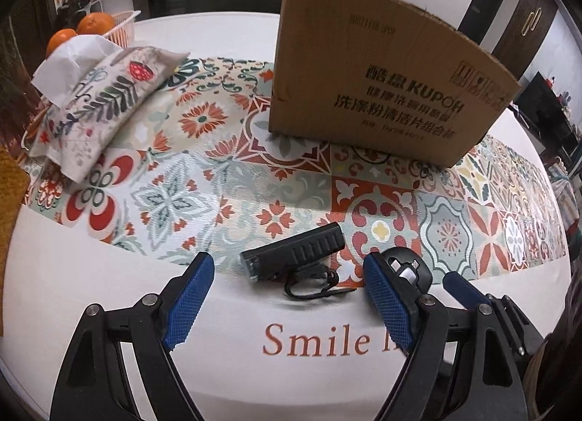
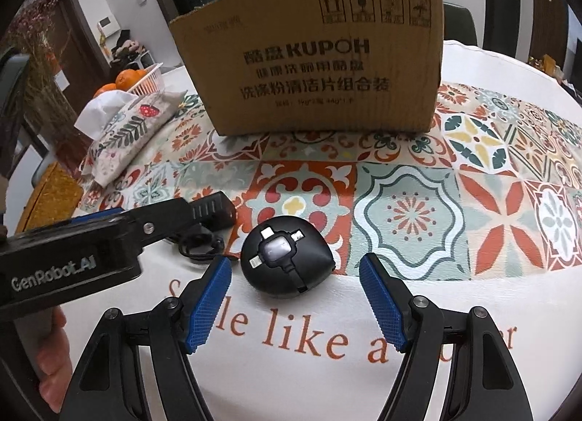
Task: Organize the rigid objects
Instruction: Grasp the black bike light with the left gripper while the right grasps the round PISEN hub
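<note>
While flat on cloth, ribbed black block (image 1: 295, 253), glossy, perhaps plastic dome (image 2: 287, 263)

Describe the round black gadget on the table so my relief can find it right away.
Start at the cardboard box standing on the patterned table runner. Come toward the near edge, where the runner meets the white cloth: the round gadget sits there, just right of a long black flashlight. Unlike that bar-shaped neighbour, it is a dome with short plug tips around a grey centre.

A floral tissue pouch (image 1: 98, 108) and basket of oranges (image 1: 95, 24) sit on the patterned tablecloth (image 1: 203, 173).
</note>
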Available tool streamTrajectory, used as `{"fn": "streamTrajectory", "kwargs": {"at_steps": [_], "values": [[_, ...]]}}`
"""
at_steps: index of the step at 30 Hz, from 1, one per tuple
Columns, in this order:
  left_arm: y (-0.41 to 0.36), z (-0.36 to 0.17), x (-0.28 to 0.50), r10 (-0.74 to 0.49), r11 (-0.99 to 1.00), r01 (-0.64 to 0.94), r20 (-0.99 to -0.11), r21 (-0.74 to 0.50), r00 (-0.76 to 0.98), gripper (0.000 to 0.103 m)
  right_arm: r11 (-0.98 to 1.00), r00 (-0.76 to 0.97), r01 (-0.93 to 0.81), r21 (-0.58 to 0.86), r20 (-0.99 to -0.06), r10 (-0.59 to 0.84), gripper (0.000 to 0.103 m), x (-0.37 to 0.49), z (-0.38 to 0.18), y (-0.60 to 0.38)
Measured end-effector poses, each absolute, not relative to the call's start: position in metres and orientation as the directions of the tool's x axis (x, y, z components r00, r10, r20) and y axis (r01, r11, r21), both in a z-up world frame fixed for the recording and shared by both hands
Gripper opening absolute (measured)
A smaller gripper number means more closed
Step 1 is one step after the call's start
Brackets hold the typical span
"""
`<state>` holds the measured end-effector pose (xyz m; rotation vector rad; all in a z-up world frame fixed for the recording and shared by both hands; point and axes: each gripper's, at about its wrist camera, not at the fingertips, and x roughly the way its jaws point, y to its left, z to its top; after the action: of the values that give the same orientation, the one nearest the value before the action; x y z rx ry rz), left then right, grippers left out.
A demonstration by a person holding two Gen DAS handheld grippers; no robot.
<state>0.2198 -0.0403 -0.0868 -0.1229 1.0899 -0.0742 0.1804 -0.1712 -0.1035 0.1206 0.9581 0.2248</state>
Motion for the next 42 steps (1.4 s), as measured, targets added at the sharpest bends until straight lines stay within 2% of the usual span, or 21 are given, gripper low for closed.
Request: {"fn": "streamTrajectory", "kwargs": {"at_steps": [12, 17, 21, 22, 24, 42], "values": [[-0.049, -0.112, 0.243, -0.107, 0.988, -0.061, -0.904, -0.145, 0.413, 0.083, 0.967, 0.559, -0.169, 0.192, -0.789, 0.254, 0.074, 0.195, -0.114, -0.169], [-0.049, -0.120, 0.249, -0.082, 0.989, -0.079, -0.911, -0.123, 0.404, 0.075, 0.968, 0.567, -0.183, 0.171, -0.786, 0.246, 0.074, 0.199, -0.116, -0.166], [-0.048, -0.121, 0.248, -0.083, 0.990, -0.070, -0.906, -0.122, 0.416, 0.075, 0.972, 0.568, -0.179, 0.153, -0.790, 0.229, 0.068, 0.200, -0.121, -0.166], [-0.048, -0.121, 0.248, -0.084, 0.990, -0.068, -0.904, -0.123, 0.418, 0.075, 0.972, 0.569, -0.181, 0.149, -0.790, 0.228, 0.062, 0.200, -0.121, -0.165], [-0.047, -0.121, 0.248, -0.089, 0.990, -0.062, -0.902, -0.126, 0.422, 0.075, 0.973, 0.573, -0.181, 0.144, -0.789, 0.223, 0.057, 0.200, -0.121, -0.166], [-0.041, -0.112, 0.219, -0.089, 0.996, 0.023, -0.883, -0.089, 0.461, 0.075, 0.981, 0.595, -0.136, 0.140, -0.780, 0.194, 0.057, 0.182, -0.116, -0.178]]}}
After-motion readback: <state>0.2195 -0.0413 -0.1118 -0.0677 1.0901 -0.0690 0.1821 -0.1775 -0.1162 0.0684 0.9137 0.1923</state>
